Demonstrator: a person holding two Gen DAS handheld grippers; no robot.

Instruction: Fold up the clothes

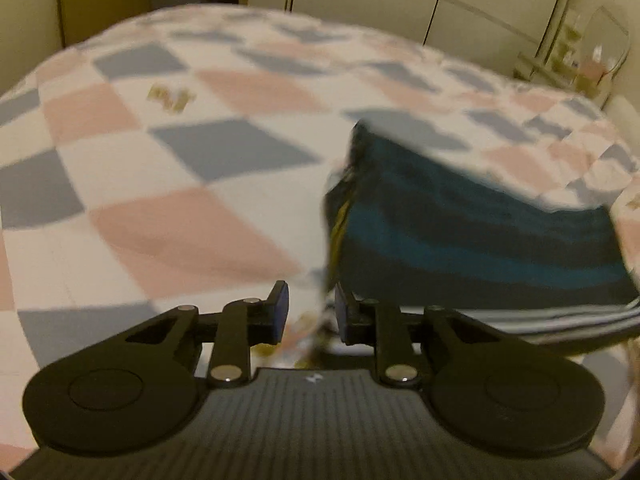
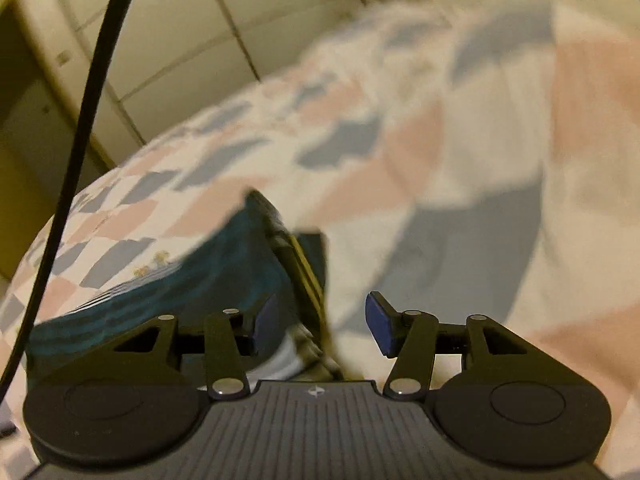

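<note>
A: Tongs first. How do they stand?

B: My left gripper point(image 1: 308, 310) has its jaws apart, with a gap between the blue pads point(image 1: 280, 312). Some cloth edge lies in that gap, but the picture is blurred and I see no pad pressing it. My right gripper point(image 2: 320, 326) is spread wider, and nothing is pinched there.

A: And the garment?

B: The striped garment point(image 1: 472, 232), dark with teal bands, lies on the bed point(image 1: 180, 184). From the left wrist it is just ahead and to the right of the jaws. From the right wrist it is ahead and to the left, its edge near the left pad.

A: Around it?

B: The checked cover, pink, grey and white. A black cable point(image 2: 76, 152) crosses the right view. Cupboard doors point(image 1: 420, 4) stand behind the bed.
</note>
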